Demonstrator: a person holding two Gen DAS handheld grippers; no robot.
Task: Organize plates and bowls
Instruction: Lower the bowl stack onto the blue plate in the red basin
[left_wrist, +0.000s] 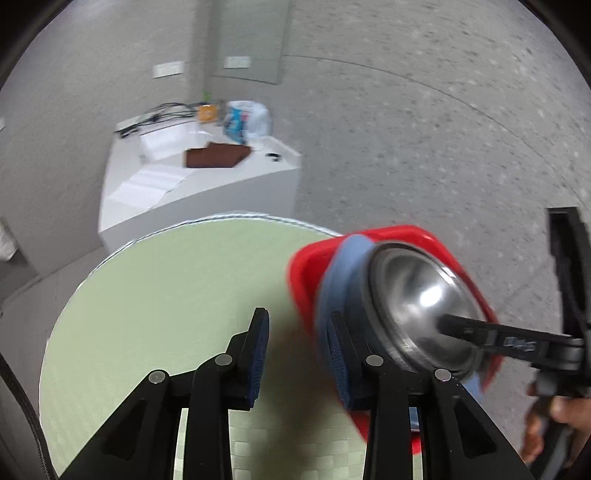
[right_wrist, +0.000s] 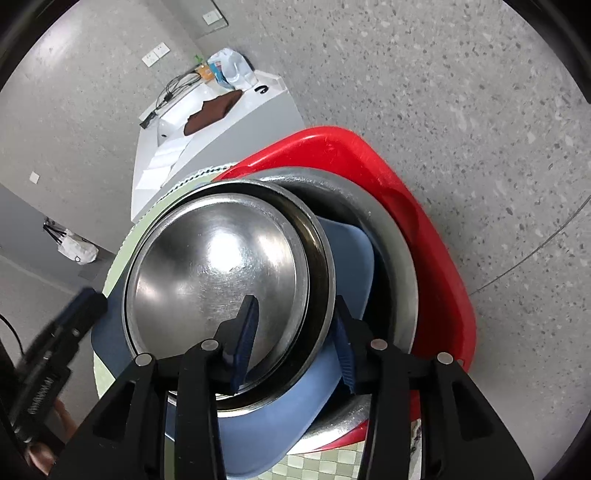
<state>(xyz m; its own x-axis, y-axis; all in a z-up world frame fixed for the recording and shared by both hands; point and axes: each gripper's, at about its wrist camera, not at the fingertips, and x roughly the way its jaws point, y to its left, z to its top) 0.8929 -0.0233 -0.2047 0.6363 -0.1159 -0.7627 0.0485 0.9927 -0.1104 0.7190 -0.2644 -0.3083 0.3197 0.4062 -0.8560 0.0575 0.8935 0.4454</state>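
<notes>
A stack of dishes sits at the right edge of the round green table: a red tray at the bottom, a large steel plate, a blue plate and a steel bowl on top. My right gripper is open with its jaws astride the steel bowl's near rim; it shows from the side in the left wrist view. My left gripper is open and empty, just left of the stack, its right finger by the blue plate's edge.
A white counter stands beyond the table with a brown cloth, cables and plastic bags on it. Speckled grey floor surrounds the table. A white bag lies on the floor at left.
</notes>
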